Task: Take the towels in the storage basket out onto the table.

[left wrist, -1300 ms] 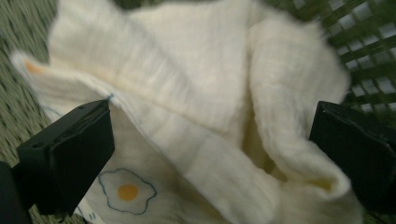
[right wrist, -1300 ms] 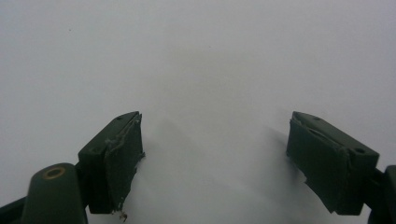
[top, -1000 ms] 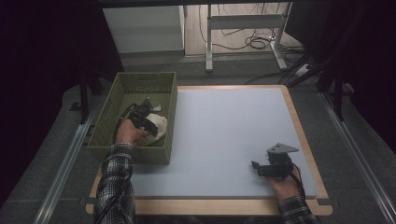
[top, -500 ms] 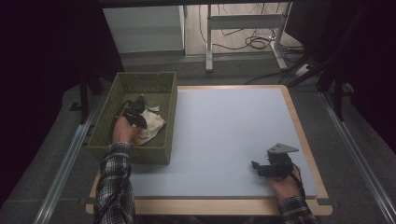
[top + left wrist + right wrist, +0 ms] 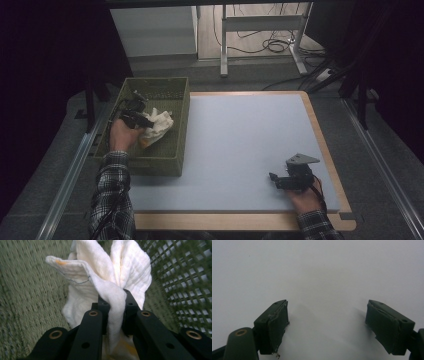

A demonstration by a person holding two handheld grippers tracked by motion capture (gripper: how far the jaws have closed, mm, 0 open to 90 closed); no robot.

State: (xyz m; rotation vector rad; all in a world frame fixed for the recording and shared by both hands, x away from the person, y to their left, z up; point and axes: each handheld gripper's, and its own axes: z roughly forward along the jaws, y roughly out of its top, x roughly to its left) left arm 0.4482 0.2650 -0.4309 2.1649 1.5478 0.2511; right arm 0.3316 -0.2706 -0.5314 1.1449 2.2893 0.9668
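cloth (image 5: 100,287) lower end — hidden behind jaws

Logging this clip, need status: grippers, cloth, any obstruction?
Left gripper shut on white cloth, jaws just closed, inside green basket. Right gripper open, nothing between the jaws, low over the mat. Basket wall close beside cloth.
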